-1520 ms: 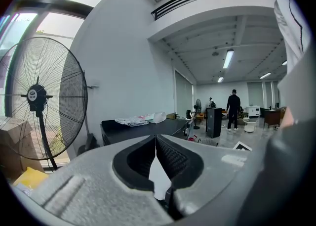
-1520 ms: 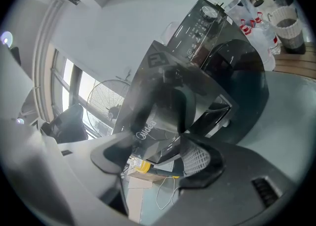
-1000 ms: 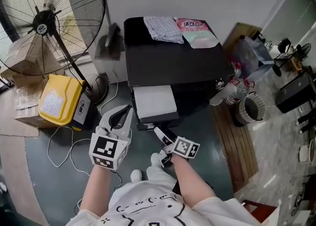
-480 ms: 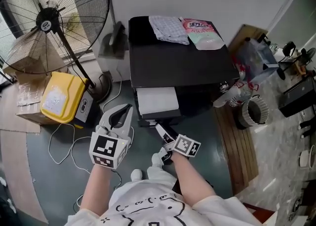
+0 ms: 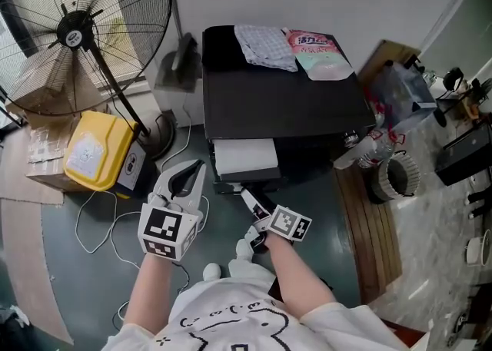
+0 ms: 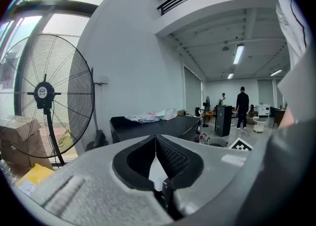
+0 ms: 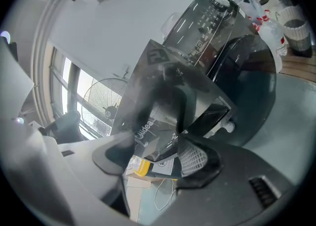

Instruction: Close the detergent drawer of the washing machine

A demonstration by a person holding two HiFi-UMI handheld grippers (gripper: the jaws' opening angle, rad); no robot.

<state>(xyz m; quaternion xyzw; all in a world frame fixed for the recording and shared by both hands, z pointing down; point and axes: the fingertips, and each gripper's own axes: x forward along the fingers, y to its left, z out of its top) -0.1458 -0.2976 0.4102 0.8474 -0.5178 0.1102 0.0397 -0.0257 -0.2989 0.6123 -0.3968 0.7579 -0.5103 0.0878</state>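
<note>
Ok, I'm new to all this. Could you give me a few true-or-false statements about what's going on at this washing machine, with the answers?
1. The drawer is fully shut. False: it sticks out of the washing machine's front.
2. A cloth and a pouch lie on top of the washing machine. True.
3. The fan stands to the right of the washing machine. False: it stands to its left.
4. The left tool grips the drawer. False: it is shut on nothing, off to the drawer's left.
5. The right tool is at the drawer's front. True: its jaws stand apart, having just closed slightly, and the drawer's front seems to lie between them.
</note>
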